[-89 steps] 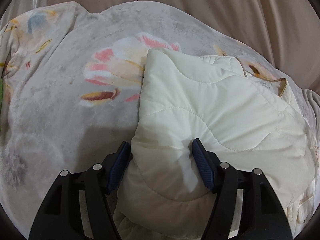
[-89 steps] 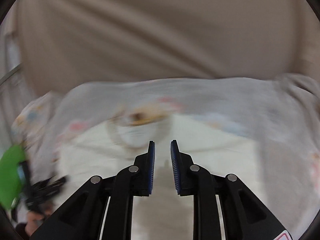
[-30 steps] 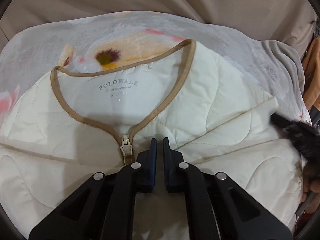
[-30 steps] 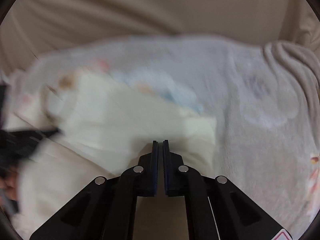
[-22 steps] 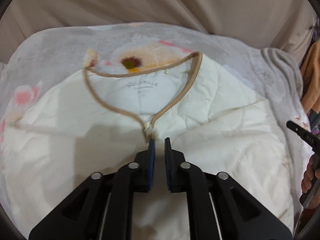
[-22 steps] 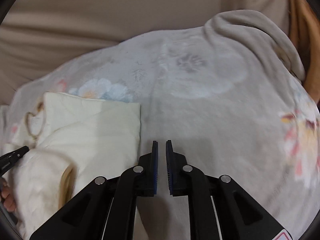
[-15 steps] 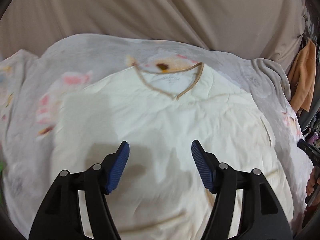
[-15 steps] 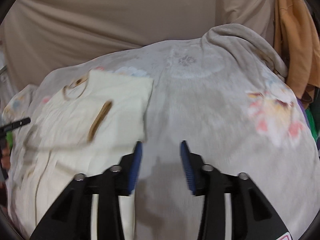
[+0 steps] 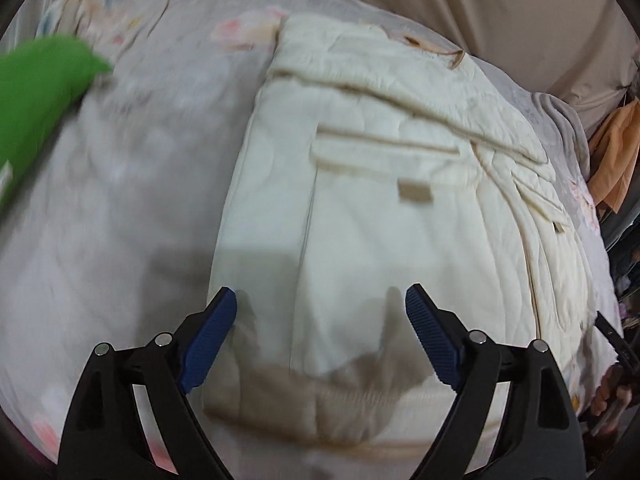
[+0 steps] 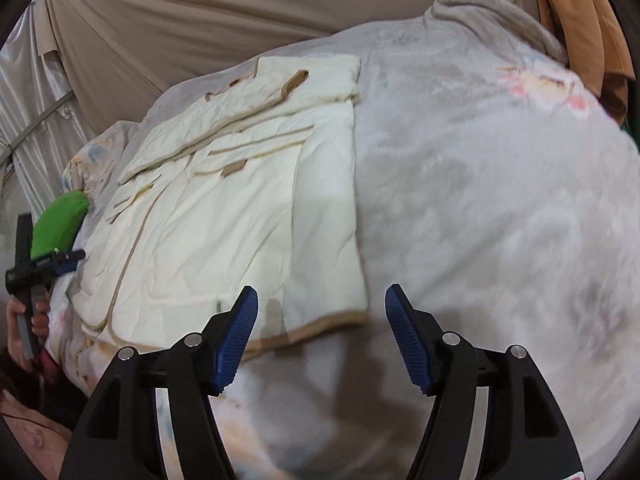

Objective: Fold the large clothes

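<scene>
A cream quilted jacket [image 9: 400,184] with tan trim lies flat on a grey floral blanket [image 9: 120,184], both sleeves folded in across the front. My left gripper [image 9: 322,308] is open and empty, just above the jacket's left hem corner. In the right wrist view the jacket [image 10: 224,208] lies left of centre on the blanket [image 10: 500,200]. My right gripper [image 10: 322,308] is open and empty, over the jacket's right hem corner with its tan band [image 10: 320,326]. The left gripper also shows at the far left of the right wrist view [image 10: 66,262].
A green item [image 9: 36,92] lies on the blanket at the left, also seen in the right wrist view [image 10: 60,220]. An orange garment [image 10: 580,28] hangs at the far right. A beige curtain [image 10: 240,12] stands behind the blanket.
Both grippers have opened from shut and pulled back from the collar and sleeve area to the hem end of the jacket. The sleeves now lie folded across the front.
</scene>
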A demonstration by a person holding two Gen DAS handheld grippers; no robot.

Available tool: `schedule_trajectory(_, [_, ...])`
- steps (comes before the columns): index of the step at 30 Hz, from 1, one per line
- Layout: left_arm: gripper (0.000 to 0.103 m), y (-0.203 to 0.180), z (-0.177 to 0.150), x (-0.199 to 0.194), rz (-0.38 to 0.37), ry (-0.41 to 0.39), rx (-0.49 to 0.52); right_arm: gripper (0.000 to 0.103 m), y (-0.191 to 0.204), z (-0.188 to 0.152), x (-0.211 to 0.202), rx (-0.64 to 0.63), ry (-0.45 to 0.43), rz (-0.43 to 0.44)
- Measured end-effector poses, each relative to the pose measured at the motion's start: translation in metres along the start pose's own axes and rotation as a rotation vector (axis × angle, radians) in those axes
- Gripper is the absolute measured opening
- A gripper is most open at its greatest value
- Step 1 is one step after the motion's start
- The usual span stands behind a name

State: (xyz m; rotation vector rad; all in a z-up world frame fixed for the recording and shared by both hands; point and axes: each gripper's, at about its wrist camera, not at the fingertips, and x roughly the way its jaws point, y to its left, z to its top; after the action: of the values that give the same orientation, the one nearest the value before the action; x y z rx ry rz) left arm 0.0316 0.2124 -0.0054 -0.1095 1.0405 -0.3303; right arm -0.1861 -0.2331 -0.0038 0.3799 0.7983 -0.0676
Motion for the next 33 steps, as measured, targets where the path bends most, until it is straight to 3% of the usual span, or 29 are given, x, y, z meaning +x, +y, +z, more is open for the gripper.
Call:
schedule_trajectory(4, [0.084,0.002,-0.018,-0.011,-0.031,-0.037,-0.009,0.068,0.002,-0.009,0.011,0.078,0.012,0.073])
schedule_trajectory(9, [0.083,0.010,-0.013,-0.009,-0.082,-0.071,-0.088,0.068,0.000,-0.002,0.019,0.156,-0.017,0.139])
schedule_trajectory(10, [0.078,0.012,-0.011,-0.008,-0.085,-0.079,-0.109,0.067,0.000,0.000,0.019,0.172,-0.028,0.145])
schedule_trajectory(11, [0.070,0.014,-0.008,-0.006,-0.091,-0.085,-0.125,0.060,0.001,0.002,0.020,0.173,-0.033,0.150])
schedule_trajectory(12, [0.064,0.013,-0.007,-0.004,-0.091,-0.091,-0.124,0.038,0.003,0.004,0.020,0.165,-0.034,0.152])
schedule_trajectory(14, [0.030,0.005,-0.006,-0.003,-0.072,-0.084,-0.090,0.023,0.010,0.005,0.020,0.146,-0.035,0.152])
schedule_trajectory(15, [0.023,0.003,-0.007,-0.005,-0.075,-0.084,-0.076,0.018,0.013,0.004,0.017,0.138,-0.046,0.153])
schedule_trajectory(16, [0.005,0.001,-0.008,-0.009,-0.073,-0.088,-0.063,0.016,0.018,0.003,0.011,0.122,-0.066,0.150])
schedule_trajectory(19, [0.001,-0.001,-0.015,-0.041,-0.099,-0.147,-0.036,0.007,0.026,-0.001,-0.026,0.102,-0.150,0.181])
schedule_trajectory(21, [0.000,0.001,-0.021,-0.080,-0.156,-0.214,-0.028,0.003,0.030,-0.005,-0.059,0.084,-0.215,0.194])
schedule_trajectory(23, [0.000,-0.002,-0.030,-0.137,-0.213,-0.335,0.006,0.001,0.036,-0.009,-0.104,0.044,-0.318,0.223])
schedule_trajectory(26, [0.000,-0.008,-0.033,-0.203,-0.173,-0.521,0.060,0.001,0.050,-0.007,-0.169,-0.023,-0.494,0.193])
schedule_trajectory(27, [0.000,-0.009,-0.029,-0.211,-0.161,-0.538,0.066,0.001,0.052,-0.002,-0.181,-0.035,-0.530,0.172])
schedule_trajectory(30, [0.001,-0.004,-0.011,-0.194,-0.132,-0.474,0.050,0.002,0.049,0.016,-0.169,-0.061,-0.490,0.104])
schedule_trajectory(31, [0.006,-0.001,-0.007,-0.180,-0.122,-0.430,0.034,0.006,0.046,0.020,-0.153,-0.055,-0.443,0.071])
schedule_trajectory(32, [0.015,0.004,-0.005,-0.158,-0.116,-0.363,0.022,0.014,0.043,0.021,-0.140,-0.052,-0.400,0.060])
schedule_trajectory(33, [0.040,0.010,-0.006,-0.140,-0.115,-0.305,0.006,0.035,0.038,0.021,-0.121,-0.040,-0.343,0.037])
